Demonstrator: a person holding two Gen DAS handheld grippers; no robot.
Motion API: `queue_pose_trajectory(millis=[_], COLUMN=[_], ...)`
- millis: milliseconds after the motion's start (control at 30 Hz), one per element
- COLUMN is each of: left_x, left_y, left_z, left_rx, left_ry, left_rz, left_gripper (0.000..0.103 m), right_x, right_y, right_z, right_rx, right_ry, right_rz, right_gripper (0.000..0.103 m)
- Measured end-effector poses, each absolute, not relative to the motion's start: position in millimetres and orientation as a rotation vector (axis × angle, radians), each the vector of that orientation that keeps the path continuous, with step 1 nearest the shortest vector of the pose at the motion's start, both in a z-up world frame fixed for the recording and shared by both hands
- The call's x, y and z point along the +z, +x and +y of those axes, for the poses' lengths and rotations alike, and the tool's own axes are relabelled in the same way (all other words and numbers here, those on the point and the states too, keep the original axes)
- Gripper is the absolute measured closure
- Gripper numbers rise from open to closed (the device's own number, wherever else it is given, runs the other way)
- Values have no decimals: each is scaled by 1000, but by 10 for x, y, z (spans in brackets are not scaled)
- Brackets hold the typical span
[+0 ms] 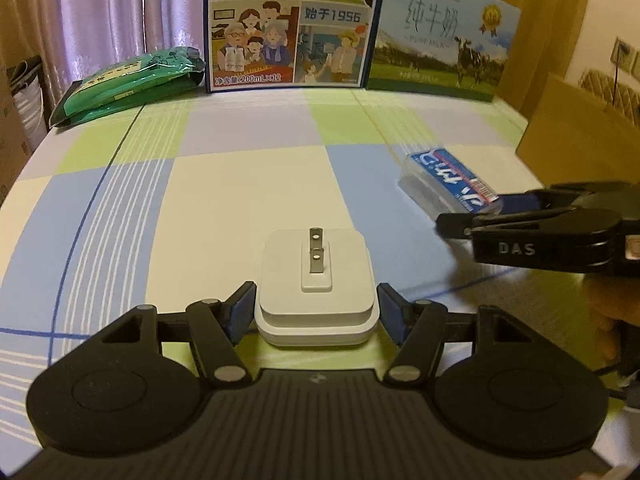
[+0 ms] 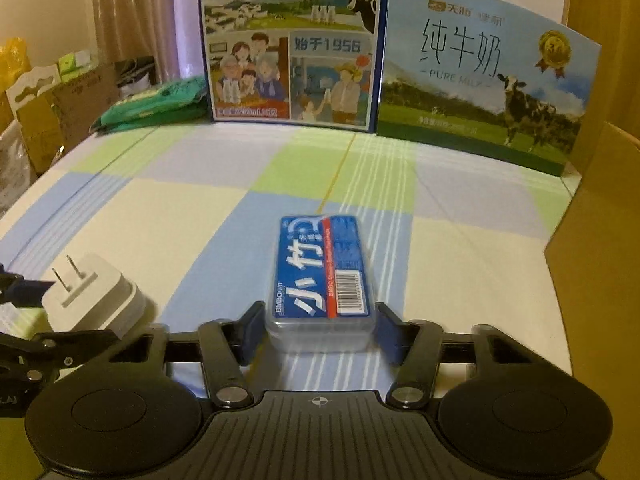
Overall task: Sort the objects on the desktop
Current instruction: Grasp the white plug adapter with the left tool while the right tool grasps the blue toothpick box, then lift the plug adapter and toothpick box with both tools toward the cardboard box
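Note:
A white charger plug lies prongs up on the checked tablecloth. My left gripper is shut on it, a blue pad pressed against each side. A clear case with a blue label lies lengthwise ahead in the right wrist view. My right gripper is shut on its near end, both pads touching its sides. In the left wrist view the same blue-label case sits to the right with the right gripper around its end. The charger and left gripper show at the lower left of the right wrist view.
Two milk cartons stand along the table's far edge. Green packets lie at the far left corner. A brown cardboard box stands at the right side. A hand holds the right gripper.

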State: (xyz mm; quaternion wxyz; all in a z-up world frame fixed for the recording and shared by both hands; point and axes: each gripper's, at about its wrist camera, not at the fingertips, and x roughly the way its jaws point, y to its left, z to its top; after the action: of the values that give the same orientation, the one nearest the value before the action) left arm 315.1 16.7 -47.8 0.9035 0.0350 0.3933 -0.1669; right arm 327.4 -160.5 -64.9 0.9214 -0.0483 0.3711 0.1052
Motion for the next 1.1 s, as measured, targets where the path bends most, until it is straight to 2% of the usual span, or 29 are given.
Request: queue_pose_trajectory(millis=[167,367,600,700,833,1100], left_x=[-431,-482,-449,-479,-464,-491], left_y=[2750,1831,883,760,761,821], left_z=[139,67,-85,-106,-156,-225], left_rx=[-357,-377,-385,-364,-354,-336], left_ry=[88,55,75,85,113,144], left_rz=[808,858,830,830,835,835], left_gripper=[43,43,43,43,43,42], right_x=[-654,-608,-483,-509,-511,-523], right_y=[2664,1587,640,501,513,674], right_z=[-1557,-1697,-1889,-1914,-1912,-1901], right_rx=[205,207,182,186,189,187], right_ry=[-96,-78,-72,-75,-69,-69], right_rz=[773,813,850,860,850,827], right_gripper=[50,50,49,48,32,31])
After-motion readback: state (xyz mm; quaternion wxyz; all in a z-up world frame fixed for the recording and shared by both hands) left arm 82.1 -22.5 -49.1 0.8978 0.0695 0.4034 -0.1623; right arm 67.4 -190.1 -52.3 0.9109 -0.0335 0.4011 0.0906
